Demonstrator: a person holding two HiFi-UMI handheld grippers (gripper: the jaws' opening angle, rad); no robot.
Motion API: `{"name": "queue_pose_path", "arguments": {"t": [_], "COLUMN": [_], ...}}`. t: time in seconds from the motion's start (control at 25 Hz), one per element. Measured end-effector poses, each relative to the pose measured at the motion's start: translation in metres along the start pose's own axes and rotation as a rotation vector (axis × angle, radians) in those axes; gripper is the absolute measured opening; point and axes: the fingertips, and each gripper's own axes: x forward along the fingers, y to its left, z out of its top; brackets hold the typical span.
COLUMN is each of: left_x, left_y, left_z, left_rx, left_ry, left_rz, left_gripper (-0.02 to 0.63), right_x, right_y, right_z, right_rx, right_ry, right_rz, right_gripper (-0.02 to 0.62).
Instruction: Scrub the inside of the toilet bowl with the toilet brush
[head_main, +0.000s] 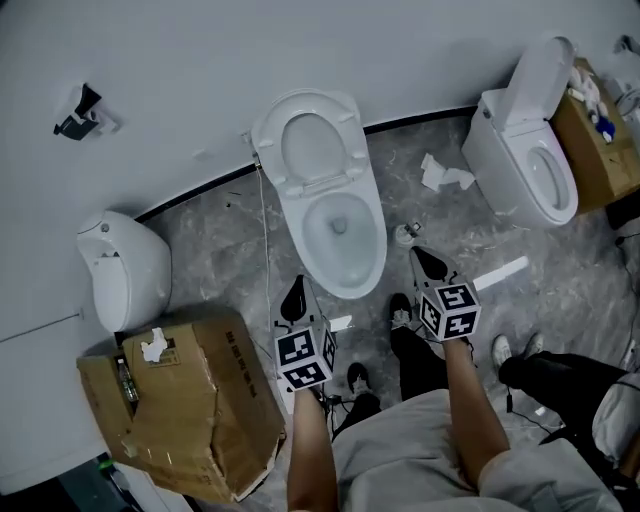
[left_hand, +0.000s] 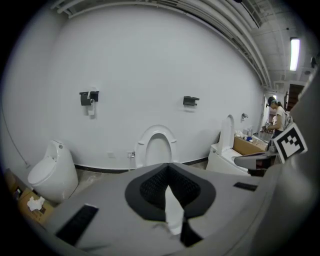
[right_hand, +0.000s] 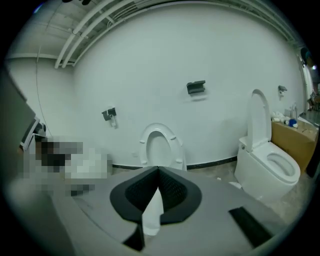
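Note:
A white toilet (head_main: 335, 215) stands against the wall with its seat raised and its bowl (head_main: 342, 250) open. It also shows ahead in the left gripper view, toilet (left_hand: 156, 145), and in the right gripper view, toilet (right_hand: 159, 146). My left gripper (head_main: 295, 292) hangs at the bowl's near left, shut and empty (left_hand: 168, 165). My right gripper (head_main: 428, 258) hangs to the bowl's right, shut with nothing held (right_hand: 158, 169). No toilet brush shows clearly. A small round pale object (head_main: 405, 233) sits on the floor just right of the toilet.
A second toilet (head_main: 530, 150) stands at the right, lid up, beside a cardboard box (head_main: 600, 140). A white floor fixture (head_main: 125, 265) and a dented cardboard box (head_main: 180, 400) are at the left. Crumpled paper (head_main: 445, 172) lies on the floor. Another person's leg (head_main: 560, 380) is at the lower right.

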Motion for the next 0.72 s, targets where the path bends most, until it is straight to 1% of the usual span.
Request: {"name": "queue_pose_path", "arguments": {"t": [0.12,0.24,0.4,0.52,0.6,0.72], "left_x": [0.025,0.049,0.081,0.095,0.104,0.115], "left_y": [-0.012,-0.023,-0.03,-0.032,-0.034,-0.034], "left_z": [-0.01,-0.026,-0.05,-0.065,-0.072,-0.076], "left_rx": [-0.006,-0.023,-0.057,-0.082,-0.098,-0.096], "left_ry": [0.046,0.099,0.162,0.203,0.222,0.245], "left_rz": [0.02,0.025,0.042,0.06,0.071,0.073], "left_gripper": [0.018,0.018,0.018,0.018,0.018,0.018], "right_x": [0.025,0.045,0.07,0.082,0.093,0.111], "right_y": [-0.027,-0.052,-0.078,-0.09,-0.095,-0.09], "right_z": [-0.003,-0.013,-0.03,-0.04,-0.045,-0.052], "right_rx": [-0.024,-0.036,-0.093,-0.123,-0.125,-0.12], "right_ry": [0.048,0.099,0.179,0.226,0.252,0.283], "right_rz": [0.009,0.016,0.035,0.04,0.044,0.064], "right_gripper": [0.015,0.015,0.015,0.015,0.015,0.015]}}
